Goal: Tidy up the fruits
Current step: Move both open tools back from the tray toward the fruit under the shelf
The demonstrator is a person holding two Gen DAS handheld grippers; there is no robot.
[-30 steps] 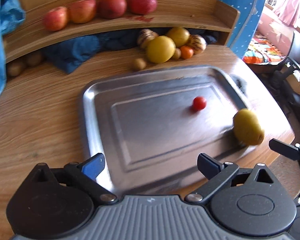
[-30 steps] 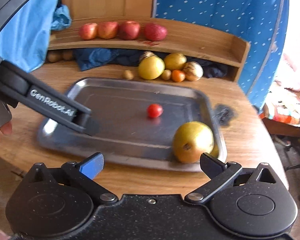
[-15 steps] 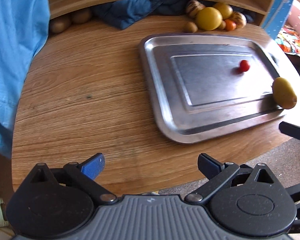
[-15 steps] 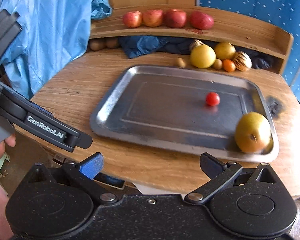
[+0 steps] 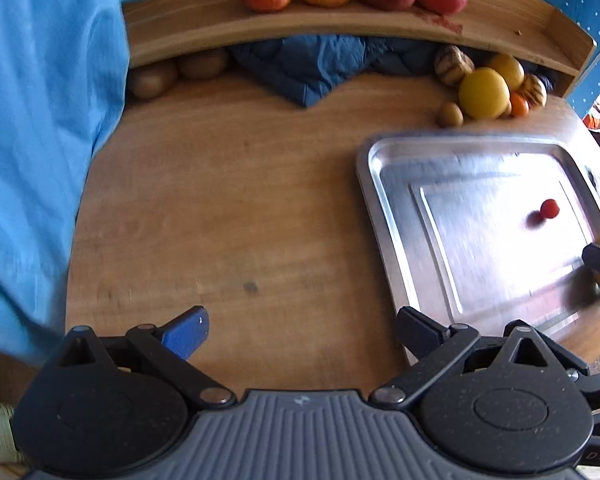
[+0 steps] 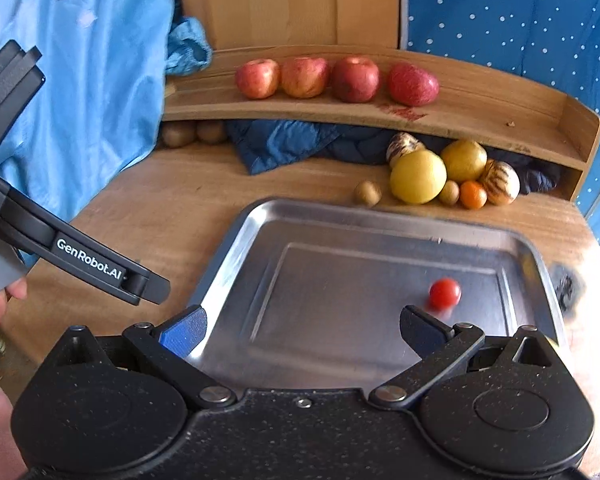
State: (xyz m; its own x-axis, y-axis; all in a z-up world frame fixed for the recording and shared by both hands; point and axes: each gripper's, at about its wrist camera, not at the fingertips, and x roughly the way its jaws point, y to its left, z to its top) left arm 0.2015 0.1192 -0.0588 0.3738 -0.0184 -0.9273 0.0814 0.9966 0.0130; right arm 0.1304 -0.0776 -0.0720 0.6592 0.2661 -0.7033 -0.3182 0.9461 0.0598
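Small red tomato (image 6: pixel 444 293) (glossy) on tray (image 6: pixel 236 236)

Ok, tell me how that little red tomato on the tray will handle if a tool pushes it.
The cherry tomato is round on the smooth metal tray, so it will probably roll. It looks small and glossy, likely slipping from a loose pinch.

Tray (image 6: pixel 228 248) sits on the table (image 6: pixel 172 208), right of centre. Cherry tomato (image 6: pixel 444 293) in the tray, toward its right side. Behind the tray: a fruit cluster (image 6: pixel 440 176) on the table under the shelf (image 6: pixel 480 116). Four apples (image 6: pixel 336 78) in a row on the shelf. Cloth (image 6: pixel 284 140) under the shelf, left of the cluster.
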